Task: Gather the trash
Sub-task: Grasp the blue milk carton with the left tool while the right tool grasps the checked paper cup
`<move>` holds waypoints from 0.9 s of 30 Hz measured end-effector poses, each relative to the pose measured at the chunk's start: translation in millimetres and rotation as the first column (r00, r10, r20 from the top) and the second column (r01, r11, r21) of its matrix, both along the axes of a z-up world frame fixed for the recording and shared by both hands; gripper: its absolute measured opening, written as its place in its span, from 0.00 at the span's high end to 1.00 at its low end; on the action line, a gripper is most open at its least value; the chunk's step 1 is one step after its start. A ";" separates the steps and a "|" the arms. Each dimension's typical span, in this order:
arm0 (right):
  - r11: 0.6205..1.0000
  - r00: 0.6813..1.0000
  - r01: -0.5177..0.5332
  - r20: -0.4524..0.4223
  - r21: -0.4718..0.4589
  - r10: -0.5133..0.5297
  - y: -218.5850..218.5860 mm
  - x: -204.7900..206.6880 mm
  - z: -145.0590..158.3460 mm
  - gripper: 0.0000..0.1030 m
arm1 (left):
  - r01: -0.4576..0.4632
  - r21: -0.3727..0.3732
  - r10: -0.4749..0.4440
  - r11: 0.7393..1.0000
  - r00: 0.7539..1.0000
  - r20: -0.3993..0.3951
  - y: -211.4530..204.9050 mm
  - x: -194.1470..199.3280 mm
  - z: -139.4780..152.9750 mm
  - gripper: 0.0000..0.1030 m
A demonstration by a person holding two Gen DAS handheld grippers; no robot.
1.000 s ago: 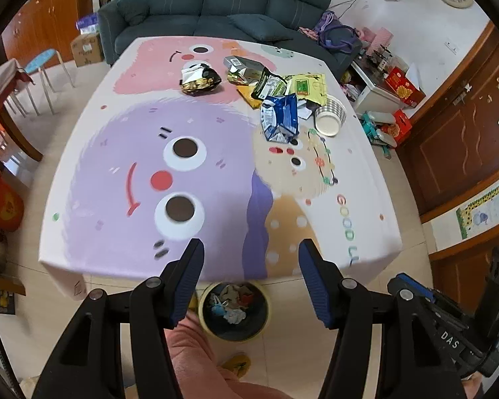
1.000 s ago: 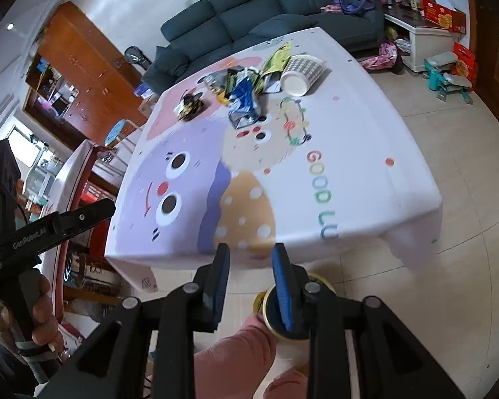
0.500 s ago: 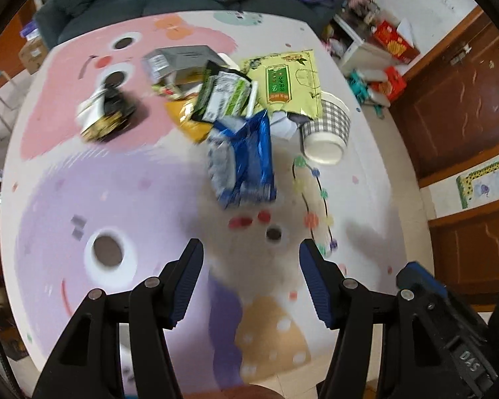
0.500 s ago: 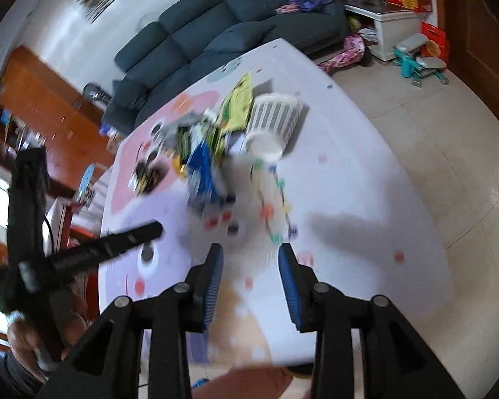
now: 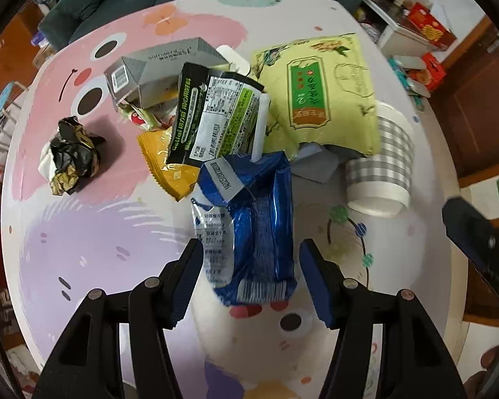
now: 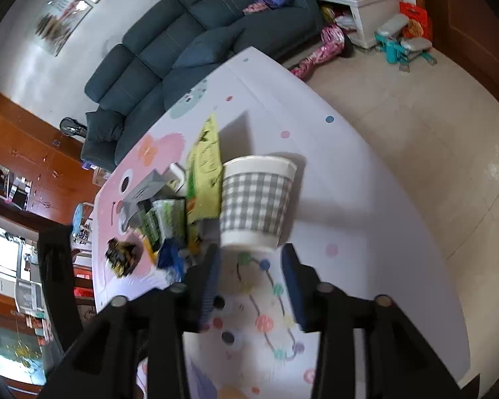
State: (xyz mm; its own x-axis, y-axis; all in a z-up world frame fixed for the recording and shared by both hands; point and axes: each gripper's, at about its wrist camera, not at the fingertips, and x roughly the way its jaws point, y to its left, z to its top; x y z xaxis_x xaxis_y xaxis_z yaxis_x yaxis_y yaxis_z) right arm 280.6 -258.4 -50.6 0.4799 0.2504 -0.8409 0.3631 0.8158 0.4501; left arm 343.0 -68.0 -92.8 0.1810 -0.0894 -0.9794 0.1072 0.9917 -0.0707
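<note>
Trash sits heaped at the table's (image 5: 83, 232) far side: the blue wrapper (image 5: 256, 229) lies at 12 o'clock between the left gripper's (image 5: 251, 279) spread, empty jaws, lined up for grasping, while the right gripper's (image 6: 251, 282) jaws are opening, nothing between them, toward the checked cup (image 6: 254, 201).

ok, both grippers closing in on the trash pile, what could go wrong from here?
1. The blue wrapper lies partly under the black-green packet; lifting it may drag neighbours along.
2. The checked paper cup lies on its side, so it may roll or crush as the right gripper, jaws opening, nears it.
</note>
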 end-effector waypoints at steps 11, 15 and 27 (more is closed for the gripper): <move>0.985 0.995 0.091 -0.050 0.148 -0.084 -25.5 40.8 -45.6 0.47 | -0.084 -0.027 0.083 0.996 0.996 -0.020 2.2 25.0 -28.7 0.52; 0.979 0.996 0.085 -0.048 0.185 -0.078 -21.4 52.1 -53.2 0.47 | -0.079 -0.078 0.078 0.994 0.997 -0.014 12.1 26.1 -30.3 0.68; 0.991 1.000 -0.026 0.001 0.134 0.026 4.4 30.9 -45.1 0.58 | -0.094 -0.205 0.079 0.974 0.994 -0.080 61.6 11.8 -37.5 0.77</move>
